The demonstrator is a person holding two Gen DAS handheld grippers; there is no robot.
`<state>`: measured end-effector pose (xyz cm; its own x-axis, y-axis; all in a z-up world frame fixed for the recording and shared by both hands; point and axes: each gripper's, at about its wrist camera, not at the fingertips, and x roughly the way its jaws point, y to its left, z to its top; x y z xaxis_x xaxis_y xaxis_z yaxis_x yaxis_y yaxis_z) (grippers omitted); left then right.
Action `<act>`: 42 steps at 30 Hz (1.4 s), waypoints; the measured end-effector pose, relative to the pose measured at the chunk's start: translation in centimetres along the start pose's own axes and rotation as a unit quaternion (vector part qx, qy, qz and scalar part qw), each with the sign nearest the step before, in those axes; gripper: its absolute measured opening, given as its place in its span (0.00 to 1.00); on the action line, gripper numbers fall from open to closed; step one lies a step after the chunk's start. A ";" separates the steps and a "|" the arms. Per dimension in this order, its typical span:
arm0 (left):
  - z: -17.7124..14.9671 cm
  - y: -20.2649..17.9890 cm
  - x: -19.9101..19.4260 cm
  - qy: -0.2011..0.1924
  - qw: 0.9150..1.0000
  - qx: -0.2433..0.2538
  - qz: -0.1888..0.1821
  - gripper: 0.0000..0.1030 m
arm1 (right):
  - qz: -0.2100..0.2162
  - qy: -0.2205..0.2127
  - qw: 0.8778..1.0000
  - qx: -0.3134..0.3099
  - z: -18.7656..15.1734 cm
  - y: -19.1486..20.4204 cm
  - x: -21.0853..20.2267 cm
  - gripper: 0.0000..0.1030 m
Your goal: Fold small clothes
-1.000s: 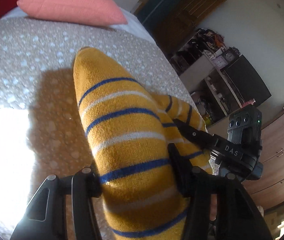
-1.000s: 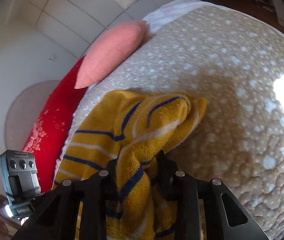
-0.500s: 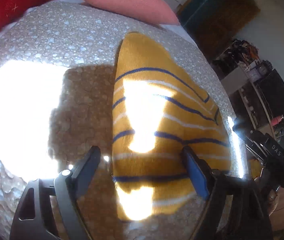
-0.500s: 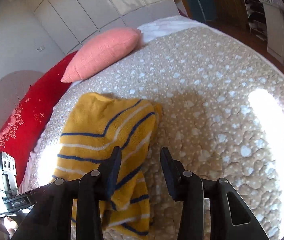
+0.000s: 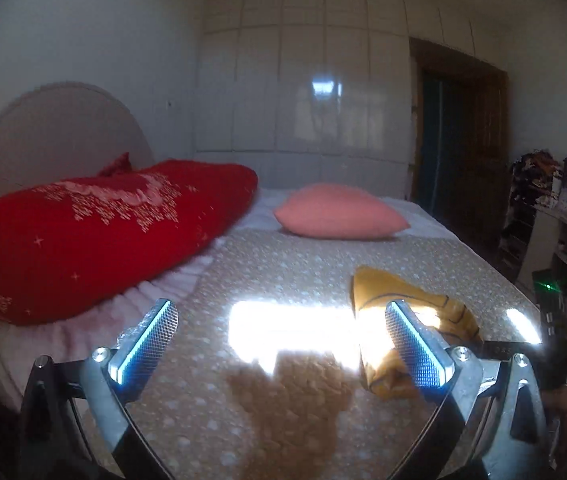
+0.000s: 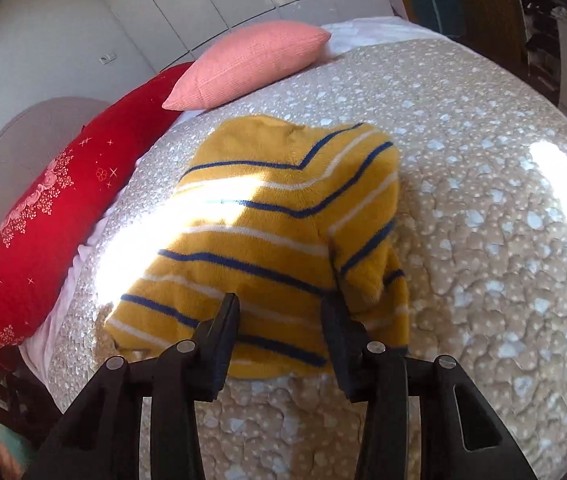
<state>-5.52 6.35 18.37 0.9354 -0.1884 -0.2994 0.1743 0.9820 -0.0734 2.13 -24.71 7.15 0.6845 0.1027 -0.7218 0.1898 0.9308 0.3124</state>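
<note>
A small yellow sweater (image 6: 283, 232) with blue and white stripes lies folded on the beige patterned bedspread (image 6: 483, 240). In the left wrist view the sweater (image 5: 407, 308) shows low at the right, partly behind my right finger. My left gripper (image 5: 283, 344) is open and empty, raised above the bed to the left of the sweater. My right gripper (image 6: 279, 320) is open and empty, just above the sweater's near edge; I cannot tell whether it touches.
A red embroidered pillow (image 5: 83, 236) and a pink cushion (image 5: 339, 216) lie at the head of the bed. Shelves with clutter (image 5: 555, 216) stand at the right. Bright sun patches (image 5: 287, 332) fall on the bedspread.
Both grippers have let go of the sweater, which now lies folded on the bed. The left gripper has lifted, pulled back to the left and tilted up toward the headboard. The right gripper has backed off slightly.
</note>
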 end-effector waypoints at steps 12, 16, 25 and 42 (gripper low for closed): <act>0.6 2.8 -6.3 -0.009 0.999 0.016 0.041 1.00 | 0.007 -0.040 0.999 0.010 -5.9 5.1 -6.6 0.77; -0.5 1.9 -7.0 0.040 0.999 0.024 -0.010 1.00 | -0.053 -0.036 0.998 0.011 -9.9 3.4 -8.2 0.77; -5.0 -4.7 -5.2 0.157 0.983 0.075 -0.050 1.00 | -0.123 -0.058 0.990 0.017 -13.5 0.8 -13.4 0.84; -9.3 -7.1 -2.9 0.262 0.958 0.085 -0.080 1.00 | -0.155 -0.023 0.987 -0.028 -15.2 2.4 -11.3 0.88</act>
<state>-12.36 -0.23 10.90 0.6176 -0.2748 -0.7369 0.3908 0.9203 -0.0156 -15.85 -18.31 6.61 0.6312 -0.2057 -0.7479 0.3578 0.9327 0.0454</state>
